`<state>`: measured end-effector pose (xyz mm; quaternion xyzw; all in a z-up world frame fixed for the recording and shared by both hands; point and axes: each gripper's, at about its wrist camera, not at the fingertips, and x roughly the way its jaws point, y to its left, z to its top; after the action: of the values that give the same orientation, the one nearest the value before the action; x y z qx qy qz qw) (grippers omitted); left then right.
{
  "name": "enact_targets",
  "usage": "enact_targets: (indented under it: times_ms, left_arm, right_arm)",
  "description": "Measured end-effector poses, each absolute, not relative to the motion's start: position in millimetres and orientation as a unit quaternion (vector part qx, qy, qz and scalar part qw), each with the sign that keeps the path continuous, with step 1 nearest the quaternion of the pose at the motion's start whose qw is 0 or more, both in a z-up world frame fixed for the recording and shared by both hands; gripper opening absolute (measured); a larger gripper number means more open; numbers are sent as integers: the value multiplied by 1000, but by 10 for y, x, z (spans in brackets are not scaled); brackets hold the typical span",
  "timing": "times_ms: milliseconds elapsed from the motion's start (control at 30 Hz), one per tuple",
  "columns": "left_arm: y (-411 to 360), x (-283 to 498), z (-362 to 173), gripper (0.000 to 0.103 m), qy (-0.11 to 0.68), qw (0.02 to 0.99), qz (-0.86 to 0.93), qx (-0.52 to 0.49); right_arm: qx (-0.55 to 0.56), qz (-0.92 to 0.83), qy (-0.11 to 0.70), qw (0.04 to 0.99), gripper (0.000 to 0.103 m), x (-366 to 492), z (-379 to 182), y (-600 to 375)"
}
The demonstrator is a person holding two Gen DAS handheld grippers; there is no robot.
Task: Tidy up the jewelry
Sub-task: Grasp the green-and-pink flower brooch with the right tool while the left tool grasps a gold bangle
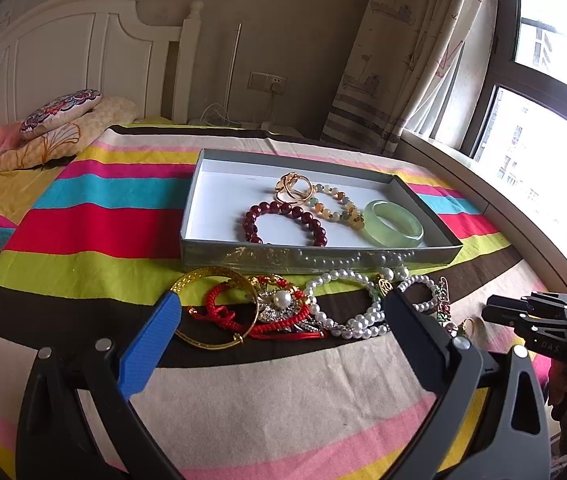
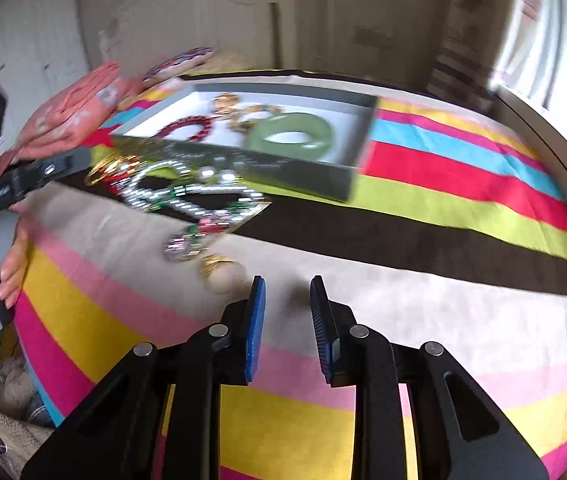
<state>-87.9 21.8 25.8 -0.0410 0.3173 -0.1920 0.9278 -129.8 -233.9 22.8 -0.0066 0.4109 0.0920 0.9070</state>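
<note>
A grey box [image 1: 315, 256] with a white inside lies on the striped bedspread. It holds a dark red bead bracelet [image 1: 283, 222], gold rings [image 1: 294, 187], a pale mixed-bead bracelet [image 1: 339, 206] and a green jade bangle [image 1: 393, 224]. In front of it lies a pile: gold bangle [image 1: 215, 278], red cord bracelet [image 1: 267, 320], pearl brooch [image 1: 283, 299], pearl strands [image 1: 347, 312]. My left gripper [image 1: 283, 304] is open wide and empty, its fingers either side of the pile. My right gripper [image 2: 286, 286] is open, empty, over bare bedspread beside a gold ring [image 2: 215, 266]. The box [image 2: 295, 168] and bangle [image 2: 291, 134] look blurred there.
Pillows [image 1: 59, 120] and a white headboard [image 1: 83, 52] stand at the bed's far left. A window sill [image 1: 483, 184] and curtain [image 1: 399, 56] run along the right. The right gripper's body [image 1: 539, 316] shows at the right edge of the left wrist view.
</note>
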Motion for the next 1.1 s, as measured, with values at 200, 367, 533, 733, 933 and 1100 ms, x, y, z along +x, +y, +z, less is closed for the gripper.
enact_targets:
  times_ms: [200,367,533,733,933,1100]
  left_arm:
    - [221,-881,257,101,317,928,-193,-41]
    - [229,-893,261,101,313,928,-195,-44]
    - [283,-943,287,101,297,933,-196,-57]
    - [422,-979,319,101,282,934,-200,-93]
    - [459,-940,309,100,297,924,-218,-107]
    - [244,-949,298,100,310,926,-211,-43]
  right_arm:
    - [-11,131,386,913,26,-1382,327,-2186]
    - [-39,156,390,907,31,-1291,419,-1798]
    - [-15,145,439,886,49,-1019,353,-1613]
    - [-72,113,439,889,46,-827,265,-1384]
    - [-95,111,421,895,17,-883,264,-1377]
    - [-62,123,391,910,17,-1011,363,-1519]
